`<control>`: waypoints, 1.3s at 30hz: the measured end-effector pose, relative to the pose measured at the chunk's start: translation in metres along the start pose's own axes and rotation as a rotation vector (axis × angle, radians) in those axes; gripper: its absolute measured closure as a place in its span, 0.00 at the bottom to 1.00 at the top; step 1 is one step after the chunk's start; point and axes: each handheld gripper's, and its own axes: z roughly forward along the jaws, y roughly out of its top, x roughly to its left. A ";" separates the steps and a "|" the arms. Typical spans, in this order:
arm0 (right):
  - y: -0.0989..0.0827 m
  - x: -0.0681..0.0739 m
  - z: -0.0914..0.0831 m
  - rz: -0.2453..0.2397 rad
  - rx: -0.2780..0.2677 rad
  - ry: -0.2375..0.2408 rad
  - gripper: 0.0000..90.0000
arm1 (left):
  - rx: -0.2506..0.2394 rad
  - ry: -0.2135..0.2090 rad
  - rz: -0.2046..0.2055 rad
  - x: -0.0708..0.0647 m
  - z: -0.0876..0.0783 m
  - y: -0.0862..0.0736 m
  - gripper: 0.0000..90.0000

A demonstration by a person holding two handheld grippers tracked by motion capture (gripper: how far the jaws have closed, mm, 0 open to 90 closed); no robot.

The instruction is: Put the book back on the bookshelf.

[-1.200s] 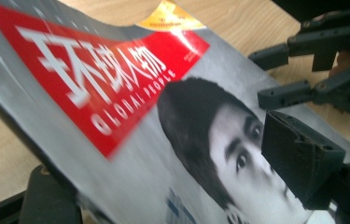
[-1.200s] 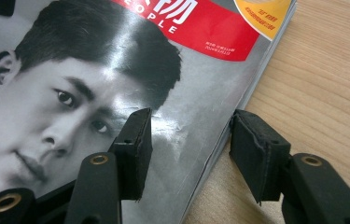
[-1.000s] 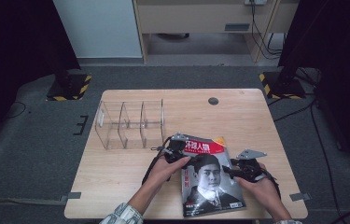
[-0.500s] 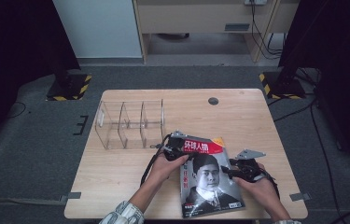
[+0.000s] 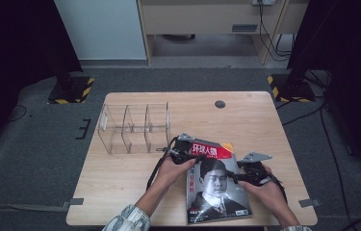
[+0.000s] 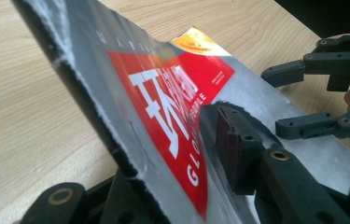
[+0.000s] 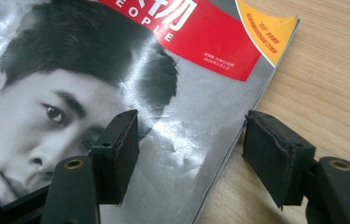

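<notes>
The wooden bench (image 5: 135,178) carries everything. At about ten o'clock on it stands a clear plastic rack (image 5: 134,128) with three slots, perhaps where flat things get stood up.

The magazine (image 5: 216,185) lies at about five o'clock on the bench, near the person's edge, so both hands can reach it.

The left gripper (image 5: 187,155) is at the magazine's top left corner. Its fingers have just been closing and now pinch that edge tight, lifting it off the wood, likely so the magazine can be picked up.

The right gripper (image 5: 239,176) is at the magazine's right edge. Its fingers have just been opening. They stand apart, one over the cover and one over the wood, holding nothing.
</notes>
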 end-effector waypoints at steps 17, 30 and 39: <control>0.000 0.000 0.001 -0.019 -0.014 0.008 0.45 | 0.012 -0.036 0.024 -0.001 -0.001 0.016 0.73; 0.000 0.002 0.001 -0.051 -0.018 0.009 0.49 | 0.026 -0.045 0.027 -0.006 0.005 0.022 0.75; 0.001 0.005 0.001 -0.075 -0.014 0.003 0.50 | 0.040 -0.056 0.039 -0.011 0.006 0.025 0.82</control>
